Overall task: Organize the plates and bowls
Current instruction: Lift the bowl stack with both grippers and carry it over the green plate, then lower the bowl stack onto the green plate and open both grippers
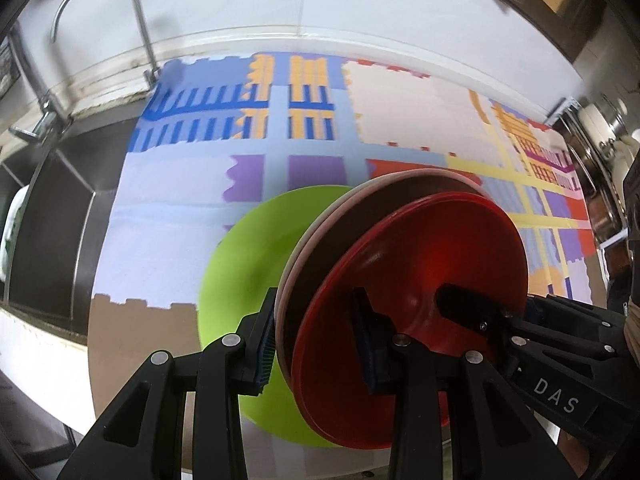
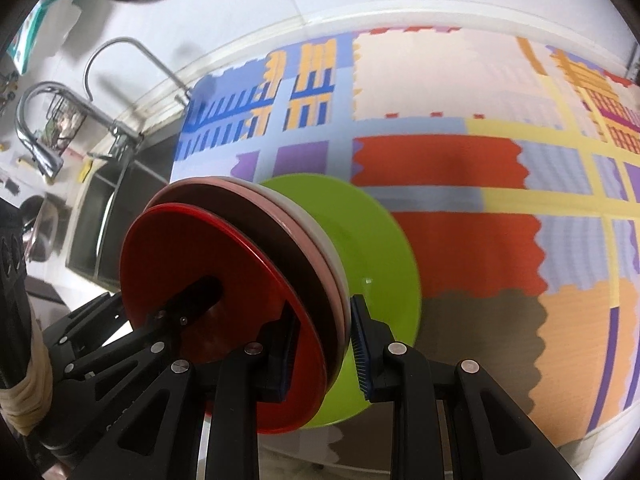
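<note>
Your left gripper (image 1: pixel 320 340) and right gripper (image 2: pixel 324 344) both pinch the stack of plates (image 1: pixel 400 280), held on edge above the worktop (image 1: pixel 160 200); tip it flat.

The desk (image 1: pixel 60 364) runs along a white wall, with a steel sink (image 1: pixel 60 216) sunk into its left end and a curved faucet (image 1: pixel 100 4) standing at the back. A patchwork mat (image 1: pixel 168 248) of blue, lilac, red, yellow and tan blocks covers most of the top. A lime-green plate (image 1: pixel 248 264) sits over the mat; whether it rests flat cannot be told.
</note>
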`<state>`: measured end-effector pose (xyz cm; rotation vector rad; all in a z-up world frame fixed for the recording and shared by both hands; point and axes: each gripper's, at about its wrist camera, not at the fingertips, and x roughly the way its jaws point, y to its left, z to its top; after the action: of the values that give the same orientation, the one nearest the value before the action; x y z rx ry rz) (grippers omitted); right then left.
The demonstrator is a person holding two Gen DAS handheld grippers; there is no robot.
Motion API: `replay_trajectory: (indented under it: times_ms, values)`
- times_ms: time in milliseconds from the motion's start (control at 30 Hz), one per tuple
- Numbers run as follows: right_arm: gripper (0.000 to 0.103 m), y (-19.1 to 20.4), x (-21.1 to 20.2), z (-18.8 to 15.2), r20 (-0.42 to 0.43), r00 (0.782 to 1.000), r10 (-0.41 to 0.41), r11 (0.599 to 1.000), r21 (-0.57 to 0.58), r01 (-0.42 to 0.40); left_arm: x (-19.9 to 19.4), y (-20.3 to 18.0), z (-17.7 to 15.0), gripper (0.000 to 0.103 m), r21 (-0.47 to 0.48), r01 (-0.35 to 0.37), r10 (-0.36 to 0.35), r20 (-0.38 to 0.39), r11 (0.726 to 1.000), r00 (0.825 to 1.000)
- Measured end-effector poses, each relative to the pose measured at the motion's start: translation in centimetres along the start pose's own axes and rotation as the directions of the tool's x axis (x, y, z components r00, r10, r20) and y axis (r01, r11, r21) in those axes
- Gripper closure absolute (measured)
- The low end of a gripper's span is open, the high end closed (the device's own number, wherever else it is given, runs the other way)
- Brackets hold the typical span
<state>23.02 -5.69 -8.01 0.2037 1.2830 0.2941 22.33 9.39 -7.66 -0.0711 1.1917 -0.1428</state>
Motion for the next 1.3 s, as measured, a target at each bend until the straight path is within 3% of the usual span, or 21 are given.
replay_trajectory:
  times_ms: [400, 800, 1000, 1300]
  values:
    - [0.077, 0.3, 3.2, 0.1, -0.128, 0.992, 0.019, 1.000, 0.027, -0.016, 1.9, 1.9, -0.6, 0.070, -0.037, -0.004, 0.001, -0.085, 0.999, 0.996]
    - [0.076, 0.1, 4.0, 0.8, -0.125, 0.992, -0.005, 1.000, 0.019, 0.008, 3.6, 2.4, 0.1, 0.069, -0.049, 0.039, -0.045, -0.126, 0.998, 0.991]
    - [0.076, 0.4, 3.6, 0.9, -0.078, 0.997, -0.026, 1.000, -0.007, 0.026, 4.0, 2.6, 0.2, 0.067, -0.052, 0.059, -0.065, -0.128, 0.997, 0.990]
    - [0.067, 0.4, 1.2, 0.4, 0.052, 0.995, -0.082, 0.997, -0.009, 0.082, 2.1, 2.6, 0.2, 0.055, -0.007, 0.015, -0.015, -0.036, 1.000, 0.999]
